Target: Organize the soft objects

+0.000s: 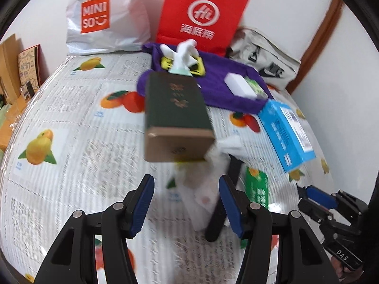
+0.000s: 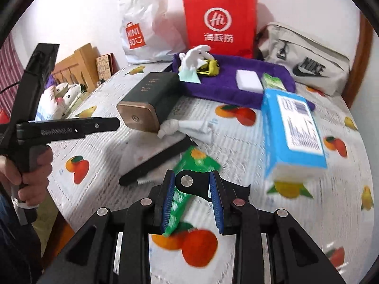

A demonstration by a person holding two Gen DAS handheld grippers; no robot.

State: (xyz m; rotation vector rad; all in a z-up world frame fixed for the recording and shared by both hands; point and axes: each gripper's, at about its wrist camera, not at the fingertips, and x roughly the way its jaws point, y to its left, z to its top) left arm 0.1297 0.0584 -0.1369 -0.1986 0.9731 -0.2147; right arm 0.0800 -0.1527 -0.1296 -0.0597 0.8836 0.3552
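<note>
A purple cloth [image 1: 227,90] [image 2: 251,87] lies at the back of the table with a white sponge [image 1: 239,84] [image 2: 248,80], a green tissue pack [image 2: 272,81] and white socks [image 1: 182,52] [image 2: 196,54] on it. A crumpled white sock [image 2: 189,125] [image 1: 213,179] lies by a dark green box [image 1: 175,108] [image 2: 149,99]. My left gripper [image 1: 187,203] is open just before the white sock. My right gripper [image 2: 191,198] is partly open around a green tissue packet [image 2: 189,179] [image 1: 258,189]; I cannot tell if it grips it.
A blue tissue box [image 1: 286,132] [image 2: 293,130] lies at the right. A black comb-like tool [image 2: 156,163] lies mid-table. A Miniso bag [image 1: 104,16], a red paper bag [image 2: 220,21] and a grey Nike bag [image 2: 305,56] stand at the back wall.
</note>
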